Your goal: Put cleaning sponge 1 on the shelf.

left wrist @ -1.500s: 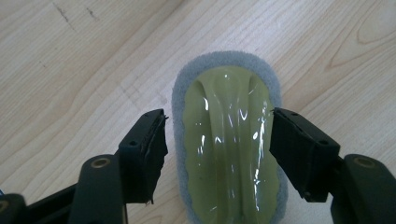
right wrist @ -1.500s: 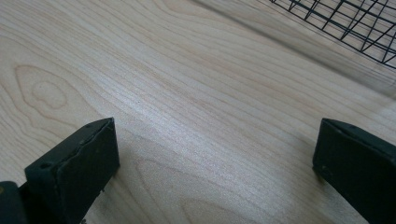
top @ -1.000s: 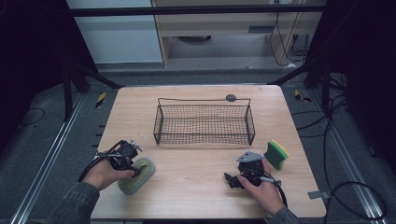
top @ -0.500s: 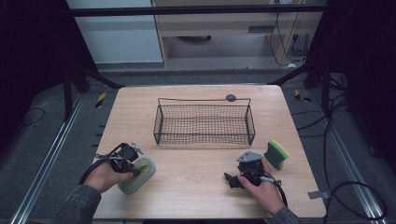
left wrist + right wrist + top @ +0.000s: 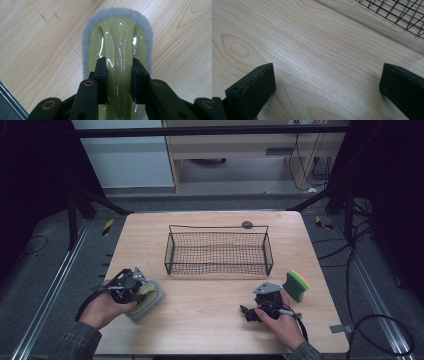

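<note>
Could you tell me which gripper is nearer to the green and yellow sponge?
Right. The right gripper rests just left of the sponge, jaws open; the left gripper is across the table, shut on a scrubbing brush.

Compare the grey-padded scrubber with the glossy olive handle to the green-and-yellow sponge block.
The grey-padded scrubber is an oval pad topped by a glossy handle; the green-and-yellow sponge is a plain two-layer block. The left gripper clamps the scrubber; the sponge sits untouched beside the right gripper. Both rest on the wooden table.
</note>
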